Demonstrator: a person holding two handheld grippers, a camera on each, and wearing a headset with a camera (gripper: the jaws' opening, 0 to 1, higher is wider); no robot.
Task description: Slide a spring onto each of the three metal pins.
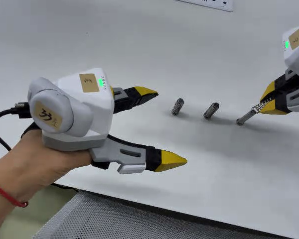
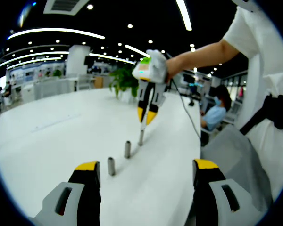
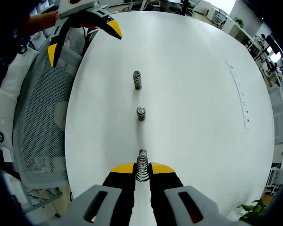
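The right claw (image 3: pixel 142 172) is risking a slip: if it is pushing the spring (image 3: pixel 142 167) out of line with the pin (image 3: pixel 142 153) just ahead of its tips, the coil could be jamming, springing free, or tipping the pin over. Its jaws are sitting nearly closed, pinching the spring between the yellow tips, with the spring's far end meeting the pin top. Farther ahead, the middle pin (image 3: pixel 141 113) and the far pin (image 3: pixel 137 80) are standing in line, each wearing a spring. Beyond them the left claw (image 1: pixel 167 126) is hovering over the white table (image 1: pixel 139 40), jaws spread wide, holding nothing
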